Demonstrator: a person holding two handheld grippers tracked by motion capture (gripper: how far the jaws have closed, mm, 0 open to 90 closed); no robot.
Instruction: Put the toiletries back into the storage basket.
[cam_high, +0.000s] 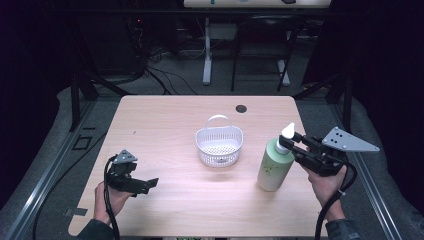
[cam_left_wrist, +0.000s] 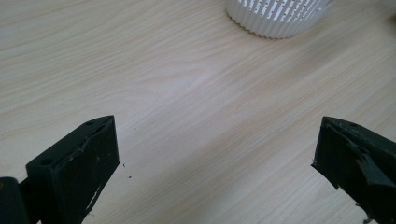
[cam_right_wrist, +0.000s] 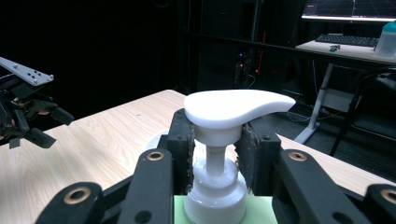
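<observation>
My left gripper (cam_high: 145, 184) sits low near the bench's (cam_high: 165, 115) near left corner, jaws apart with nothing between them and only bare wood ahead. I judge I keep it parked there, aimed toward the middle, so it stays clear while the other hand works.

Toward the near right edge, my right gripper (cam_high: 295, 141) has its jaws clamped on the white pump collar of the green soap bottle (cam_high: 274, 167), just under the pump head (cam_right_wrist: 238, 106). The neck gives the pads a narrow, firm place to bite, where the wide body would not. The bottle stands upright on the bench, slightly right of centre.

Farther in, about the bench's middle, stands the white slotted basket (cam_high: 219, 145) with its handle raised, apart from the bottle; it looks like the likely place for it.
</observation>
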